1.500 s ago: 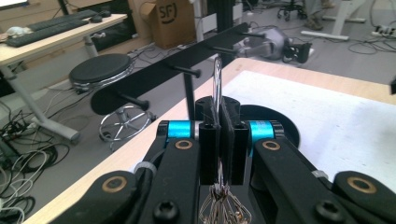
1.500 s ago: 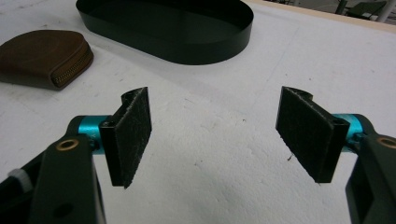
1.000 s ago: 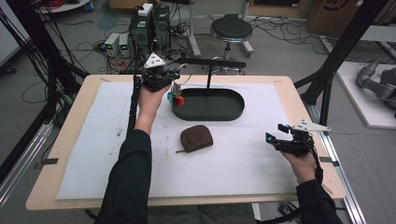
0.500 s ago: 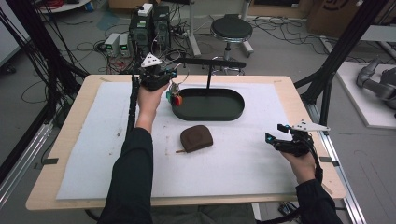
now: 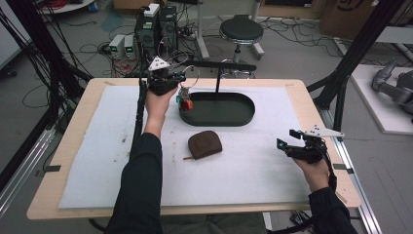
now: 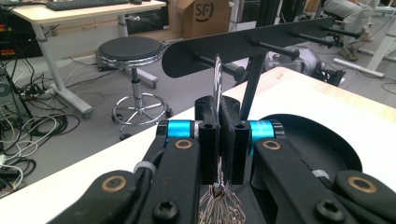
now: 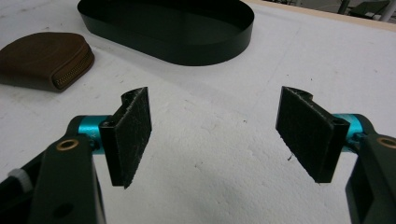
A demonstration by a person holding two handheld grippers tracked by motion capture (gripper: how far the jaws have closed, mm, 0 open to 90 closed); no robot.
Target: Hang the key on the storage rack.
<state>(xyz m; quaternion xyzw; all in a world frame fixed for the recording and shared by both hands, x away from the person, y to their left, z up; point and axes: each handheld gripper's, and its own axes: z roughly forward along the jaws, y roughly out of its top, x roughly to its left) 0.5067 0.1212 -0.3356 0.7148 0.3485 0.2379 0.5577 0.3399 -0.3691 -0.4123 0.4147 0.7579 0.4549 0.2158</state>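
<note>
Two hand-held grippers, two very different jobs right now. Nearest you, your right hand-held gripper sits parked low over the white worktop with its pads spread wide and nothing between them, probably just kept out of the way. A bit further in, the brown zip pouch lies flat on the mat, untouched. Beyond that, your left hand-held gripper is clamped tight on the key ring, holding the ring upright so it can slide onto a peg of the black rack that stands in the oval tray. Keys and coloured tags dangle below. Which peg you're lined up with is hard to tell, and the keys themselves are cut off at the frame's bottom edge.
</note>
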